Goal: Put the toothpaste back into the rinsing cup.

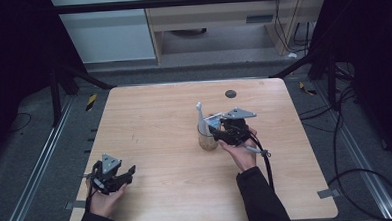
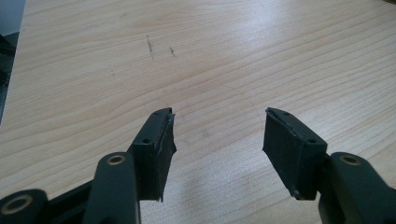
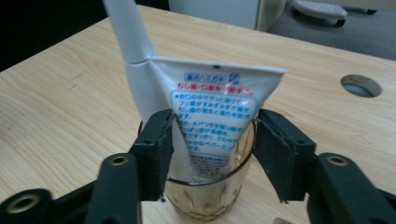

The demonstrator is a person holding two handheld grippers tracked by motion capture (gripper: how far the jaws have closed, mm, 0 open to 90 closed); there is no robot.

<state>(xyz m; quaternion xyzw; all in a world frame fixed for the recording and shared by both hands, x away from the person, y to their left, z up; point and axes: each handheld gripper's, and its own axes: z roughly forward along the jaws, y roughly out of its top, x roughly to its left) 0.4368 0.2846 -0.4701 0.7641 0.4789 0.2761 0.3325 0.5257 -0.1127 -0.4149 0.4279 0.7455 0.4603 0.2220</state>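
Resting low at the near left corner of the wooden table (image 1: 160, 142), the left gripper (image 1: 117, 175) sits in the person's left hand (image 1: 105, 202) with its jaws spread wide and nothing but bare wood between them.

Farther in and to the right, near the table's middle, the right hand (image 1: 241, 153) holds the right gripper (image 3: 212, 144) up against a clear brownish cup (image 3: 208, 196). Its jaws stand released on either side of a white toothpaste tube (image 3: 212, 107), which stands in the cup with its flat crimped end up; the left pad lies close against the tube's edge and the right pad is clear of it. A white toothbrush handle (image 3: 128, 32) rises from the same cup just left of the tube, leaning slightly.

Beyond the cup, towards the far edge, a round dark cable hole (image 1: 230, 94) sits in the tabletop.
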